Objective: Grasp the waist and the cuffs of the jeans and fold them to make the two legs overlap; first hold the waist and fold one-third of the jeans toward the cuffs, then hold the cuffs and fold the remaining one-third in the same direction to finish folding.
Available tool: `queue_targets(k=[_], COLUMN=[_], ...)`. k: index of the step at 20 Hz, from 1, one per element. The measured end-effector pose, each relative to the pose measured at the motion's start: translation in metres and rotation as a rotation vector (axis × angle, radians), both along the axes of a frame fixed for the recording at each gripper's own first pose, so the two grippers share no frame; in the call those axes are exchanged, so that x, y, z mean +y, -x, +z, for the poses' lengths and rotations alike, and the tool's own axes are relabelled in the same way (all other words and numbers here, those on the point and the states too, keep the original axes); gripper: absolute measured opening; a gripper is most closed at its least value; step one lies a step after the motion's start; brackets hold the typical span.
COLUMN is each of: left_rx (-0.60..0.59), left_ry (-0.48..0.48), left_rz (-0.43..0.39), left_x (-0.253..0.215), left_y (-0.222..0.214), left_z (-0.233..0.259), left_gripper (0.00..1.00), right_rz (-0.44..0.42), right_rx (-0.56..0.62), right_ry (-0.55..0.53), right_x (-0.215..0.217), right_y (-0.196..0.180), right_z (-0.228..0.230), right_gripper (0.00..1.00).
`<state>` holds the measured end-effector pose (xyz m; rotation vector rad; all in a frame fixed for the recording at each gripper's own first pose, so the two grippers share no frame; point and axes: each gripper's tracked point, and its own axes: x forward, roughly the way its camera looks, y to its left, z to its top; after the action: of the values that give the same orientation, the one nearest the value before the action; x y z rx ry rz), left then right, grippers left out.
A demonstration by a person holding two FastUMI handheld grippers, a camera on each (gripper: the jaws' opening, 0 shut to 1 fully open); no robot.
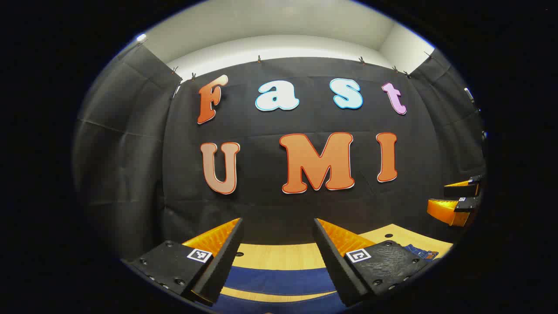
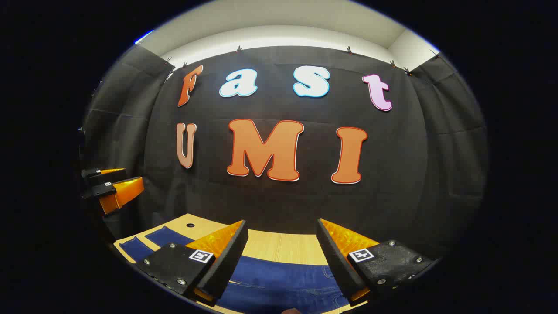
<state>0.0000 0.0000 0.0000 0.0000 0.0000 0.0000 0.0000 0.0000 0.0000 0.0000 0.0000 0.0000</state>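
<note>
The blue jeans [image 2: 279, 281] lie flat on a wooden table [image 2: 279, 246]. Their waist end, with a pocket seam, is just under my right gripper [image 2: 282, 223], which hovers open above it. The two legs [image 2: 146, 242] stretch away to the left. In the left gripper view, the legs [image 1: 279, 281] run as two blue bands with a strip of table between them. They lie below my left gripper [image 1: 278, 224], which is open and holds nothing. The waist [image 1: 420, 251] peeks out at the lower right. Each gripper shows at the side of the other's view, raised above the table.
The wooden table [image 1: 279, 255] has small round holes [image 2: 190, 225] near its far edge. The black cloth wall [image 1: 305, 205] stands close behind the table and wraps both sides. The right gripper [image 1: 438, 197] hangs beside the left gripper at about the same height.
</note>
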Motion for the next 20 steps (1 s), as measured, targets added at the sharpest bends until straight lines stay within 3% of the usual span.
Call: queue_targets(k=[16, 20], left_rx=[-0.037, -0.044], left_ry=[-0.045, -0.036], left_rz=[-0.014, -0.004], left_x=[-0.005, -0.002], left_y=[0.004, 0.007], left_z=[-0.001, -0.001], left_gripper=[0.96, 1.00], right_rz=[-0.009, -0.015], right_rx=[0.022, 0.026], right_ry=[0.000, 0.000], right_x=[-0.008, -0.013], right_y=[-0.001, -0.001], right_z=[-0.015, -0.019], right_gripper=[0.97, 1.00])
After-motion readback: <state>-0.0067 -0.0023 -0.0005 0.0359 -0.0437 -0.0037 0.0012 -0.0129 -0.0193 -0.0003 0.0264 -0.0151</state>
